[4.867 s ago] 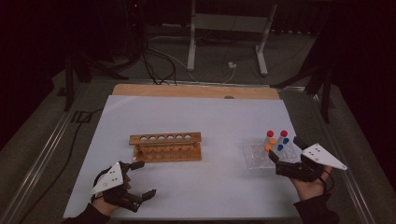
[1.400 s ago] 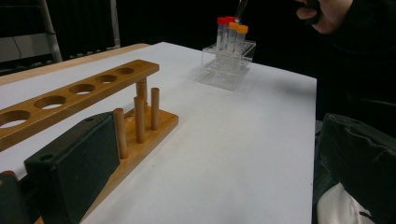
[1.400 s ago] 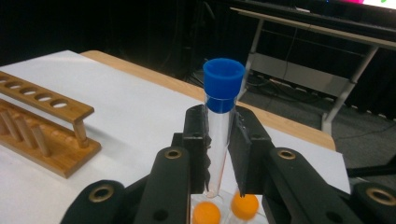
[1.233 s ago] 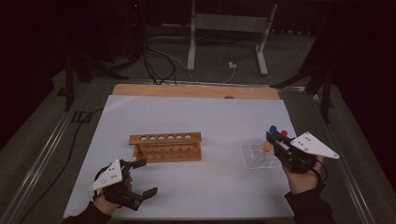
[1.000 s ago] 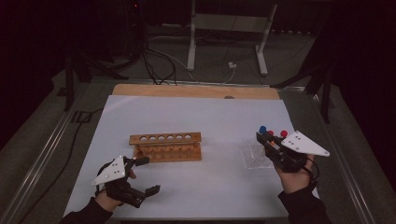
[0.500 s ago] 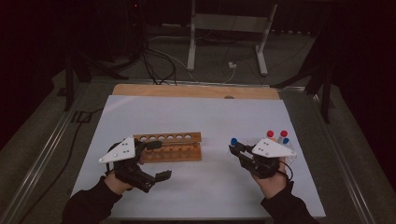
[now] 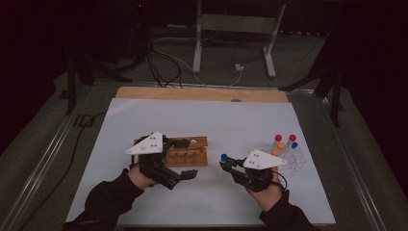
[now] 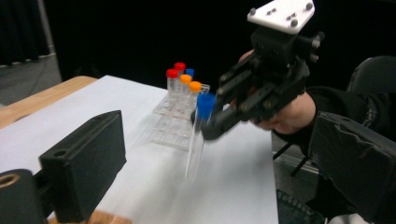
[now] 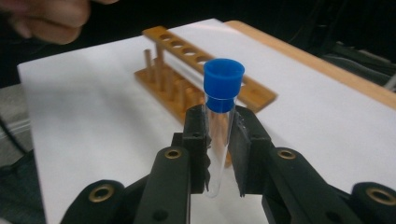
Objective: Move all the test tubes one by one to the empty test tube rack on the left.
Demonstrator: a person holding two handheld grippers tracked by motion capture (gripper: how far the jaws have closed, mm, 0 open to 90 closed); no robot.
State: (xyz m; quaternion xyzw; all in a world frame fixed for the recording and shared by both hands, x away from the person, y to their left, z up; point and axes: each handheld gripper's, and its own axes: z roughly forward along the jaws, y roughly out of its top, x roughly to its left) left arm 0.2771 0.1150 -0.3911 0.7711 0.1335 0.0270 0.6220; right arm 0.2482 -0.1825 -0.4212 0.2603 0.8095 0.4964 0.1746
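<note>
We hold the blue-capped test tube (image 9: 218,135) upright in the right gripper (image 9: 218,154), its jaws clamped just below the cap, a short way right of the wooden rack (image 7: 191,153). The left gripper (image 7: 180,174), jaws apart and just now narrowing a little with nothing between them, sits at the rack's near-left end and should steady it. To seat the tube well, we keep it vertical over an empty hole, then lower slowly; beyond the rack's right end stands the clear tray (image 7: 293,161) of remaining capped tubes.

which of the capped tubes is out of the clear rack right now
The blue-capped tube, clamped upright in the right hand-held gripper between the racks. The red, orange and other blue-capped tubes stand in the clear rack.
</note>
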